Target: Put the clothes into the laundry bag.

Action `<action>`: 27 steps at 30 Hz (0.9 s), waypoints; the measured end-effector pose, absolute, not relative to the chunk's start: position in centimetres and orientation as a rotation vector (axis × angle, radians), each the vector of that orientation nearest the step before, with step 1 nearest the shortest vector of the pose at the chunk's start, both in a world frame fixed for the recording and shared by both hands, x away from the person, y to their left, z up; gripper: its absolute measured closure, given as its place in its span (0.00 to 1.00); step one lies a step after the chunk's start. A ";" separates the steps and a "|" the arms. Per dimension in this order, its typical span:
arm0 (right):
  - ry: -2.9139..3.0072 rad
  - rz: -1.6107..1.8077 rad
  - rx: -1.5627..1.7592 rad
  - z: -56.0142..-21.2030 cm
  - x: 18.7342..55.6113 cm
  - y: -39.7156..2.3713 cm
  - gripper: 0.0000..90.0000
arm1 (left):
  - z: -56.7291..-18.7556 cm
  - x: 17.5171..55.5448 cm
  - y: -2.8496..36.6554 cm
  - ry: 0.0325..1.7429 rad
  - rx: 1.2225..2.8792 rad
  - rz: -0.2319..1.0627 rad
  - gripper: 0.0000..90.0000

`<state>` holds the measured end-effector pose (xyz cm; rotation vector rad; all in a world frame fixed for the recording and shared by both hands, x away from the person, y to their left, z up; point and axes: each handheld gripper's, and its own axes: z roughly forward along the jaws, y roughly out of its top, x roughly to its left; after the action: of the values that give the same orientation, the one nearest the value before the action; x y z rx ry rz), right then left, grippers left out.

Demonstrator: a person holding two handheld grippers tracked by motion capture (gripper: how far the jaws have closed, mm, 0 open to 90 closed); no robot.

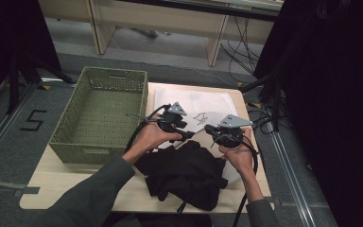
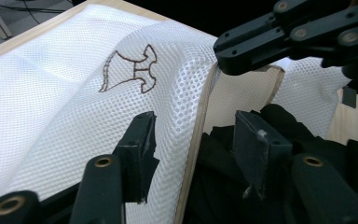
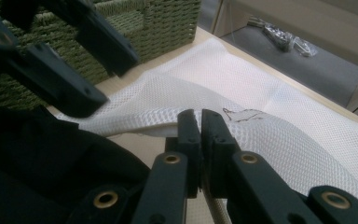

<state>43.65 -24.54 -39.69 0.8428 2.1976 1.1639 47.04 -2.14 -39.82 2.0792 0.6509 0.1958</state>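
The high view looks forward and down from above the person's side, table [image 1: 66, 182] at frame centre. Both gripper views sit very close, looking along their jaws; all 3 share the white mesh bag [image 1: 196, 106] [image 2: 51, 98] [image 3: 279, 126].

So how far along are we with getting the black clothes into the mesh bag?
Early. The right tool is shut on the white mesh bag's tan-edged opening, lifting it. The left tool is open astride that same edge, not yet clamped. The black garment lies piled on the table at the bag's mouth, apparently not inside. The green basket is empty.
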 end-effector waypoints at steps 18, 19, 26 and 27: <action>2.228 1.181 0.832 -39.3 43.2 -23.6 0.93 | -40.8 48.7 -2.0 0.573 2.170 0.239 0.94; 2.216 1.193 0.837 -39.2 43.0 -23.6 0.88 | -40.8 48.8 -1.9 0.582 2.178 0.241 0.94; 2.245 1.272 0.886 -36.9 39.7 -23.8 0.52 | -40.2 49.2 -1.1 0.551 2.251 0.224 0.94; 2.265 1.286 0.899 -36.7 39.0 -23.7 0.50 | -40.1 49.3 -1.1 0.551 2.260 0.223 0.94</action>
<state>39.01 -23.72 -36.75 0.8989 2.2649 1.2862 49.26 -1.05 -40.13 2.2595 0.5507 0.2233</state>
